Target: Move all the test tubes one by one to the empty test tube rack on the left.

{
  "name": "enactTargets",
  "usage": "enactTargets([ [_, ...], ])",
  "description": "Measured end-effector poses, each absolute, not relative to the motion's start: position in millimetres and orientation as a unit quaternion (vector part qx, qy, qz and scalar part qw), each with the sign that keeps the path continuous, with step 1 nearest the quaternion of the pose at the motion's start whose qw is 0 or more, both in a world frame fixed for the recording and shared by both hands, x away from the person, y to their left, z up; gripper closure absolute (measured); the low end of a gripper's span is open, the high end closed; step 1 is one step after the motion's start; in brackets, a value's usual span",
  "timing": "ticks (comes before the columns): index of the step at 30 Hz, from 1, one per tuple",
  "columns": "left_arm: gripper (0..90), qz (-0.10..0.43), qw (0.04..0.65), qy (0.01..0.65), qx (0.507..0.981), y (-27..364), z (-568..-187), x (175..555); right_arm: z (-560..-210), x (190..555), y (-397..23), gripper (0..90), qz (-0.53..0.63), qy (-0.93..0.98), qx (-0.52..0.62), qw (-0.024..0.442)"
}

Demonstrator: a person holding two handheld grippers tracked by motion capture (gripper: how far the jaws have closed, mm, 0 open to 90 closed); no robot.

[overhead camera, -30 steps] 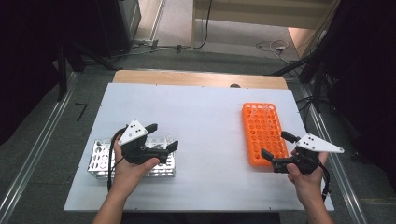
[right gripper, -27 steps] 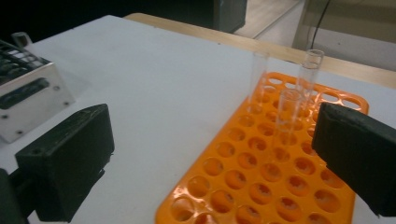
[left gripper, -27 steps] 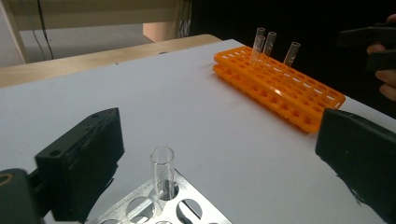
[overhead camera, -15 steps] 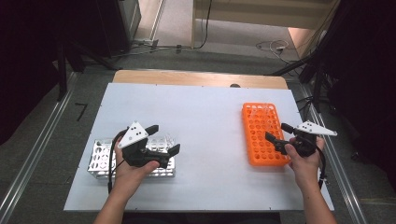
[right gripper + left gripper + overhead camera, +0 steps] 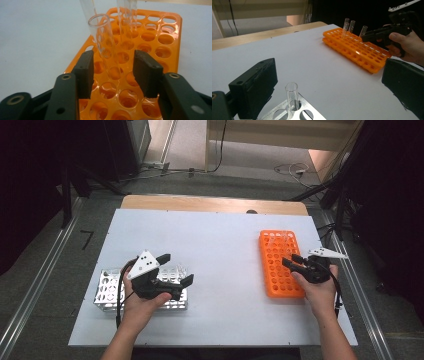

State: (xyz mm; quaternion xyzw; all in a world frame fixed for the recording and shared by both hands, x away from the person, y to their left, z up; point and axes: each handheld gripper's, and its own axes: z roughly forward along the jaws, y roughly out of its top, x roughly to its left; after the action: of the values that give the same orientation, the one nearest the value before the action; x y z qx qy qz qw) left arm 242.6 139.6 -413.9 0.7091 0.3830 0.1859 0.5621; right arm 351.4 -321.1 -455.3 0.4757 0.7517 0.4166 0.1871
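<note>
The right tool (image 5: 113, 75), jaws just narrowing but not yet gripping, straddles an upright glass tube (image 5: 106, 47) rising between its pads from the orange rack (image 5: 172, 37)

The orange rack (image 5: 160, 37) is made of glossy plastic; the tubes (image 5: 105, 42) are clear and smooth. The metal rack (image 5: 112, 290) is shiny, the desk (image 5: 210, 245) matt white, the tongs (image 5: 113, 72) matt black.

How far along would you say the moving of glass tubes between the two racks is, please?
Done: one clear glass tube stands in the metal rack. In hand: the right gripper, jaws just closing, straddles a clear tube in the orange plastic rack, not yet pinched. Left: two more tubes stand there.
</note>
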Motion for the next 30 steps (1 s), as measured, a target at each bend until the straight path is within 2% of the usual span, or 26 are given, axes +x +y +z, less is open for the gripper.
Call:
enactTargets([
  [8,0.7,0.186,0.562,0.381,0.71,137.4,-413.3,241.9,-457.2,354.5,-309.3,65.3,0.366,0.777,0.472,0.2],
  [14,0.7,0.184,0.562,0.379,0.711,136.2,-413.8,242.5,-457.5,356.3,-306.6,70.5,0.356,0.777,0.477,0.205],
  [21,0.9,0.182,0.562,0.377,0.713,132.9,-413.6,243.4,-457.3,356.4,-304.5,74.1,0.349,0.774,0.482,0.214],
  [30,2.4,0.183,0.565,0.369,0.715,124.9,-408.9,249.6,-455.8,355.6,-310.9,74.7,0.378,0.76,0.489,0.202],
])
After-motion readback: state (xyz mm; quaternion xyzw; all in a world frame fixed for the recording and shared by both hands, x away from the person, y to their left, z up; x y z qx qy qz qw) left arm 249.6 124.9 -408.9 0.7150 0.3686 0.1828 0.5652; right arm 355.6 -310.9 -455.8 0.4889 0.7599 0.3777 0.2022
